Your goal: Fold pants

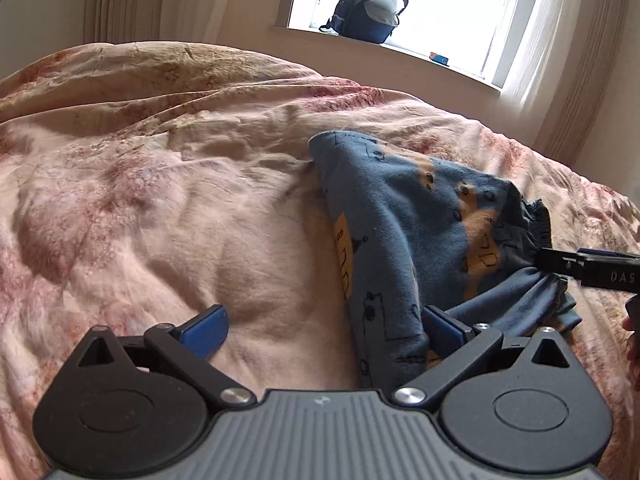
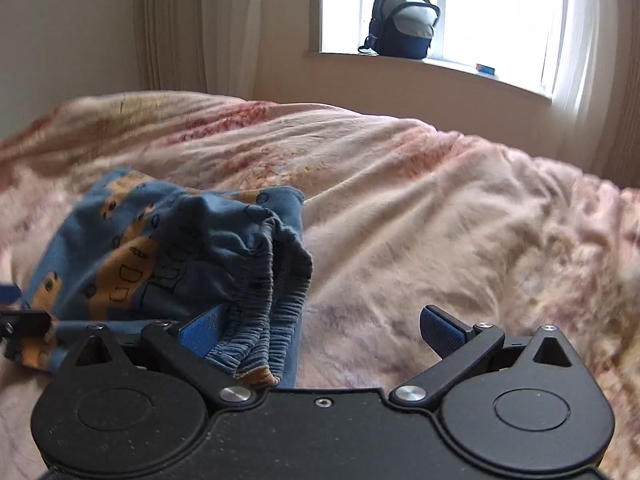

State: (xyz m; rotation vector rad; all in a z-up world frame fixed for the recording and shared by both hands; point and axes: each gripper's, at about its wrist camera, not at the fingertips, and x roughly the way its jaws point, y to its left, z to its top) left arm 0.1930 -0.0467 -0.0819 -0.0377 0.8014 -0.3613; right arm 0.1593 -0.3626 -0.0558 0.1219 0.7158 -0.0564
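Pants, blue with orange vehicle prints, sit bunched in a heap on the pink floral duvet, near me, between my two tools. Starting from the left: my left gripper has its fingers spread wide, the left pad resting on bare duvet and the right pad pushed against the heap's near edge, so nothing is pinched there; I judge I'm lined up to take that edge. Further right, my right gripper is likewise spread, its left pad touching the gathered elastic waistband, which droops into the gap between the fingers, while the right pad hangs over plain duvet. Both ends look approached so the cloth can be pulled flat before any fold. Beyond, a backpack stands on the windowsill
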